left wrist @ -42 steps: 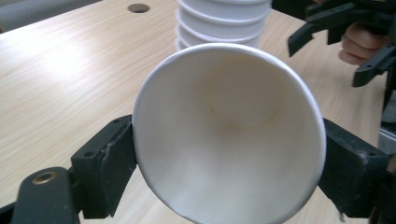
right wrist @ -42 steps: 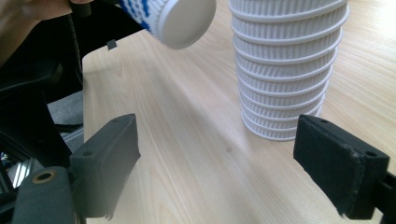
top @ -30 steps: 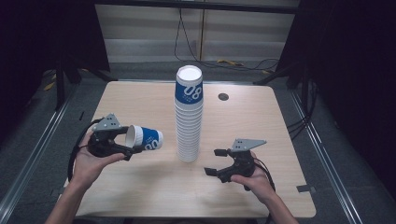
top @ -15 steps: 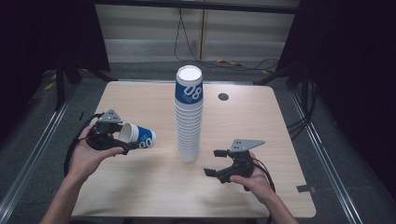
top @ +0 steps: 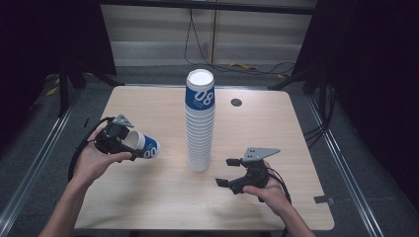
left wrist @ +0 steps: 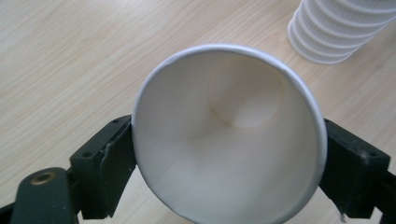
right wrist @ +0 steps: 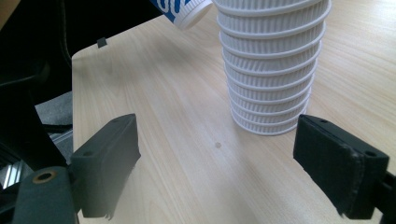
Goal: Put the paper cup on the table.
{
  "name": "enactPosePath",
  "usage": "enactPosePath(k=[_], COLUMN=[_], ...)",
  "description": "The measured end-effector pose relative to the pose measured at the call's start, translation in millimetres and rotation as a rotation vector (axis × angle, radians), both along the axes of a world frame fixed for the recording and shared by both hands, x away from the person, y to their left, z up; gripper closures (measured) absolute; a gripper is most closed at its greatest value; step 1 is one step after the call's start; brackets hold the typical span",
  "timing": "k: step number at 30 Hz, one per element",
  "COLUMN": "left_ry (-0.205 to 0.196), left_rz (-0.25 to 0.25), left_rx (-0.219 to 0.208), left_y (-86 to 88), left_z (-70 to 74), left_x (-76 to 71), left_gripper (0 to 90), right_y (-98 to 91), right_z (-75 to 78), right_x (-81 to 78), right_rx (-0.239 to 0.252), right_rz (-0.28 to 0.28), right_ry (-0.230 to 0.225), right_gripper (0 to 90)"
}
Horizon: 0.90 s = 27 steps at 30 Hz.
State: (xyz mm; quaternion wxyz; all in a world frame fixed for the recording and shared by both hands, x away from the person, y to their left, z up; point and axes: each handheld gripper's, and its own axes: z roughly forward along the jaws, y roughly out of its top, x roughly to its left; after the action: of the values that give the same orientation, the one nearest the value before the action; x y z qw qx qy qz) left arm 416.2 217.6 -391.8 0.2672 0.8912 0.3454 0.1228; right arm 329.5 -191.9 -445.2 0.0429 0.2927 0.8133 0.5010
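**Inspector A:** High view. A single blue-and-white paper cup lies tilted on its side in the left claw, low over the pale wooden surface, well apart from the tall stack of ribbed white paper cups at the centre. The right claw rests beside the stack's base, spread, holding nothing.

**Inspector B:** Left gripper view?

**Inspector A:** The cup's open mouth faces the camera; both black jaws press its rim from either side. The stack's foot shows at upper right.

**Inspector B:** Right gripper view?

**Inspector A:** Jaws wide, the stack standing between and beyond them, untouched. The held cup's base shows at the top.

**Inspector B:** Progress?

**Inspector A:** Judged: one cup is in hand and clear of the stack; whether it is bound for the stack or the surface cannot be told. It has yet to be set down.
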Motion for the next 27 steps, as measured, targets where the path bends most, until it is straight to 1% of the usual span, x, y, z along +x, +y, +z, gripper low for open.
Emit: enactPosePath(k=[1, 2, 4, 7, 9, 11, 13, 15, 17, 18, 21, 22, 24, 26, 27], left_ry=[0.006, 0.013, 0.028, 0.042, 0.064, 0.089, 0.108, 0.118, 0.145, 0.144, 0.121, 0.117, 0.139, 0.171, 0.165], left_rz=[0.007, 0.026, 0.049, 0.046, 0.044, 0.028, 0.017, 0.018, 0.025, 0.029, 0.068, 0.074, 0.061, 0.051, 0.051], left_rx=[0.017, 0.020, 0.065, 0.127, 0.153, 0.184, 0.201, 0.209, 0.226, 0.240, 0.302, 0.315, 0.326, 0.347, 0.360], left_y=[-0.7, -1.1, -3.2, -6.4, -8.2, -9.5, -11.4, -12.1, -13.1, -14.1, -18.2, -20.1, -24.3, -28.3, -29.9], left_z=[-0.2, -0.4, -1.3, -2.8, -4.2, -6.0, -8.9, -10.3, -12.5, -13.3, -13.4, -13.5, -15.7, -20.1, -21.4], left_x=[1.8, 3.5, 6.4, 10.7, 13.8, 17.4, 20.0, 22.6, 25.4, 26.7, 29.9, 30.7, 33.0, 35.5, 36.5], left_gripper=[14.7, 14.6, 14.6, 14.6, 14.6, 14.3, 14.1, 14.0, 13.9, 13.9, 13.9, 13.8, 13.8, 13.7, 13.0], right_y=[0.0, 0.1, 0.4, -0.1, -0.8, -0.8, -0.3, -0.1, -0.3, -0.5, -0.5, -0.4, -0.3, -0.4, -0.7], right_z=[-0.1, 0.0, 0.0, 0.6, 0.6, 0.0, -0.6, -1.2, -1.8, -2.1, -2.8, -3.0, -3.1, -2.7, -2.4], right_x=[0.0, -0.1, -0.3, -0.8, -0.8, -0.6, -0.6, -0.2, 0.1, 0.2, 0.4, 0.5, 0.4, 0.2, 0.1], right_rx=[0.000, -0.001, -0.001, 0.003, 0.005, 0.003, 0.003, 0.009, 0.005, 0.006, 0.007, 0.008, 0.007, 0.007, 0.009], right_rz=[0.001, 0.002, 0.002, -0.002, -0.006, -0.007, -0.005, 0.004, 0.003, 0.003, 0.005, 0.006, 0.005, 0.002, 0.002], right_ry=[0.000, -0.001, -0.002, -0.004, -0.005, -0.001, 0.002, 0.008, 0.009, 0.013, 0.015, 0.017, 0.017, 0.016, 0.015], right_gripper=[14.4, 14.4, 14.4, 14.4, 14.4, 14.4, 14.4, 14.4, 14.4, 14.3, 14.3, 14.3, 14.4, 14.3, 14.4])
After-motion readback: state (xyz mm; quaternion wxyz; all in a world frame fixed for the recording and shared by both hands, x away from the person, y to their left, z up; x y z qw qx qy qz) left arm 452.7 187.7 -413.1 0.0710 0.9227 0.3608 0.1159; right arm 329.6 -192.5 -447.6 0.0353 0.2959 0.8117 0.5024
